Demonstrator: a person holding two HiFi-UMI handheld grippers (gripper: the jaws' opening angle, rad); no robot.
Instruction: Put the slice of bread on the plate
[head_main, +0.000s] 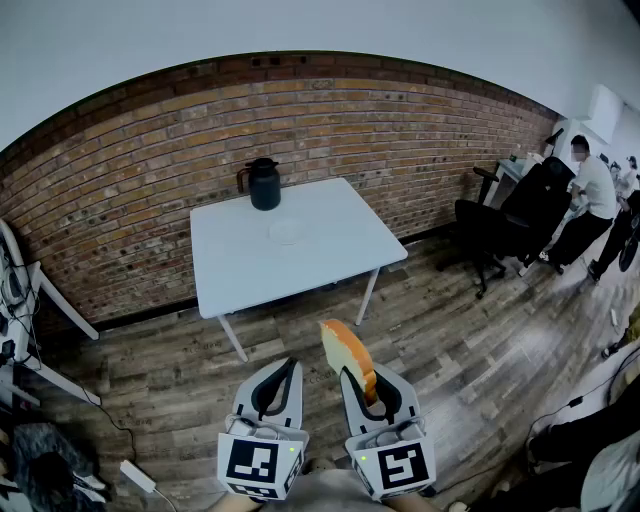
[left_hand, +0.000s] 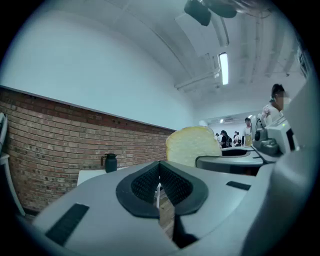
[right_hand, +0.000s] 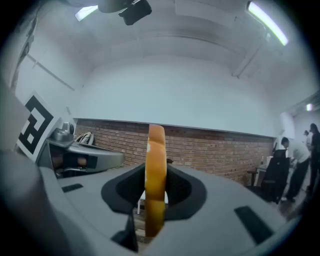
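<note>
Red brick wall (head_main: 120, 190) behind white table (head_main: 300, 260); wood-plank floor (head_main: 480, 350); black office chair (head_main: 510, 220) at right; ceiling strip light (left_hand: 223, 68).

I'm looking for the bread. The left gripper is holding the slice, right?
No, the right gripper holds the slice of bread, pinched on edge between its jaws; the right gripper view shows it. The left gripper is shut and empty.

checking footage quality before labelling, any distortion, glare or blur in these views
Head view: strong fisheye, the brick wall bows into an arc; the plate is pale and faint against the white table. Left gripper view: ceiling light blown out, black vignette at the corners. Right gripper view: same vignette; the bread slice is close, edge-on and slightly soft.
</note>
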